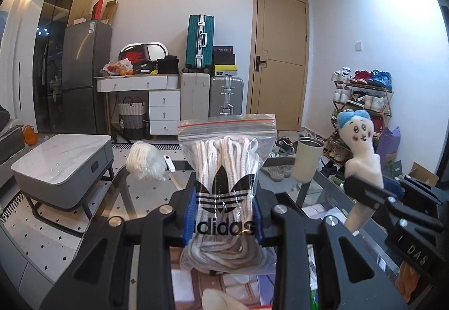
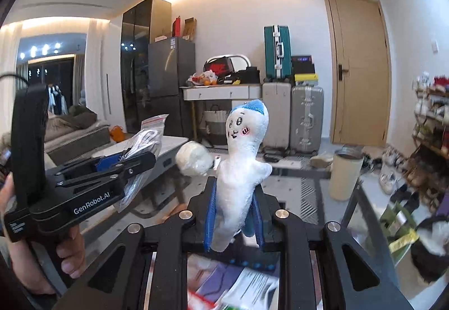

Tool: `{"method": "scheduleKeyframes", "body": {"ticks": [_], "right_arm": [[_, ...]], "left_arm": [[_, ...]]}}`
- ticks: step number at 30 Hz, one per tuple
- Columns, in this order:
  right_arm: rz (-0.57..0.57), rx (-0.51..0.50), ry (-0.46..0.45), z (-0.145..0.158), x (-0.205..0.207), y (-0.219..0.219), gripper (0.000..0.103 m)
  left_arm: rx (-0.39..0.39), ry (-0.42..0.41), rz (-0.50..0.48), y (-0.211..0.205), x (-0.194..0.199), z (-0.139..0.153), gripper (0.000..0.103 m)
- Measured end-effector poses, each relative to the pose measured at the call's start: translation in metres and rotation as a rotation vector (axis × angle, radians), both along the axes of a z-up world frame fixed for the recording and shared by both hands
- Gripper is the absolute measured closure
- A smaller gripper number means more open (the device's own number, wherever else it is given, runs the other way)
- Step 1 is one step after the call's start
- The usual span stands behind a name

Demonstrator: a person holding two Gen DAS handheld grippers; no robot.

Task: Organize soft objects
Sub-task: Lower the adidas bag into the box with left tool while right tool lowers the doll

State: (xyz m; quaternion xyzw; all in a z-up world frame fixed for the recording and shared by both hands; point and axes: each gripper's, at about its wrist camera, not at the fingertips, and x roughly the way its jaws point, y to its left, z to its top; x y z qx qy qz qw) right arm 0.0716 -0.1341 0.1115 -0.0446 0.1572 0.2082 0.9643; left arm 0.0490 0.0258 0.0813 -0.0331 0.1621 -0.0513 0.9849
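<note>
Looking along the left gripper [image 1: 224, 214], its wrist view alone shows the logo on the bag of white laces [image 1: 226, 169], clamped upright between the pads above the glass table [image 1: 322, 192]. Turning to the right wrist view, the right gripper [image 2: 234, 221] pinches the white doll [image 2: 241, 167]; its lower end blurs.

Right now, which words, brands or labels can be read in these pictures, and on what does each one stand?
"adidas", with the trefoil logo: on the zip bag of laces held in the left gripper.
"GenRobot.AI": on the left gripper's body, in the right wrist view.
"DAS": on the right gripper, in the left wrist view.
Fridge sticker and papers below: too blurred to read.
</note>
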Motion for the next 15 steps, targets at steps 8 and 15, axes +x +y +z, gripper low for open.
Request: {"method": "scheduleKeyframes", "body": {"ticks": [8, 15], "right_arm": [[0.004, -0.046, 0.118, -0.021, 0.061, 0.016, 0.081], [-0.005, -0.057, 0.245, -0.039, 0.107, 0.027, 0.081]], "left_arm": [[0.002, 0.039, 0.032, -0.007, 0.045, -0.011, 0.071], [-0.025, 0.170, 0.031, -0.013, 0.084, -0.027, 0.071]]}}
